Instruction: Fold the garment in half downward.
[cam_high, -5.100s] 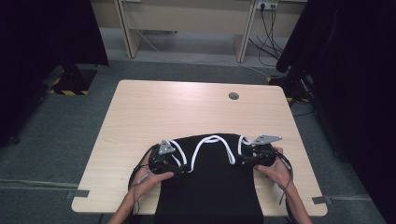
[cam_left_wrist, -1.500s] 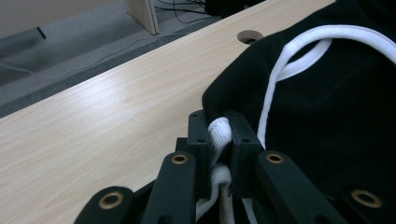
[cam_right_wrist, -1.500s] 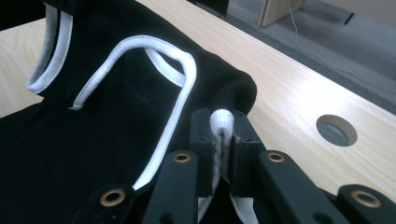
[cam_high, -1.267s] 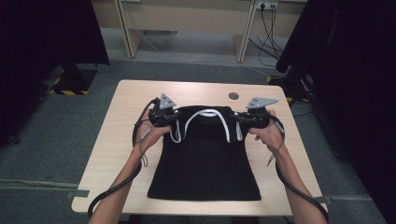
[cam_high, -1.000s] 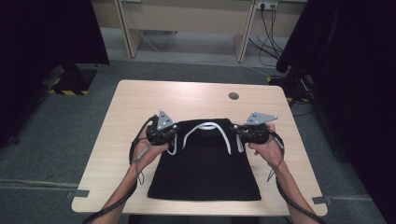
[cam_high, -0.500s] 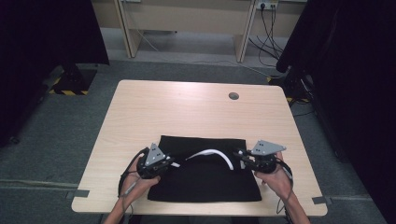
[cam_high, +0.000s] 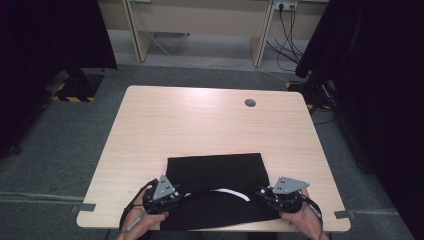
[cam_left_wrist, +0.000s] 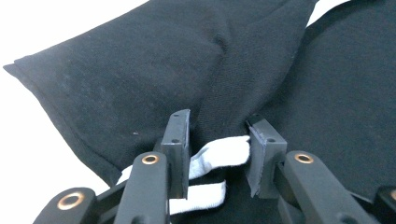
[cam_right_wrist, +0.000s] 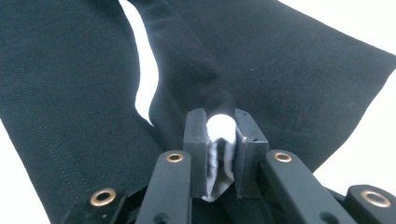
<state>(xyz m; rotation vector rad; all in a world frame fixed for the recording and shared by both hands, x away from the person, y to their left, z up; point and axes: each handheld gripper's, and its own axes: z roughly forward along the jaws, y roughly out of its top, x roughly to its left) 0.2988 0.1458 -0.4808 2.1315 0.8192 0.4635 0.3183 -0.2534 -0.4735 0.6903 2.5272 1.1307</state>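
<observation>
Folding step: black garment (cam_high: 215, 172) doubled toward near edge. Right gripper (cam_right_wrist: 219, 140) clenched its white trim (cam_right_wrist: 218, 126); left gripper (cam_left_wrist: 217, 149) parted, releasing. Next: right lets go.

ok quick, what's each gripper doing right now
Left gripper: open, jaws apart around the top's white trim.
Right gripper: shut on the white trim.
</observation>
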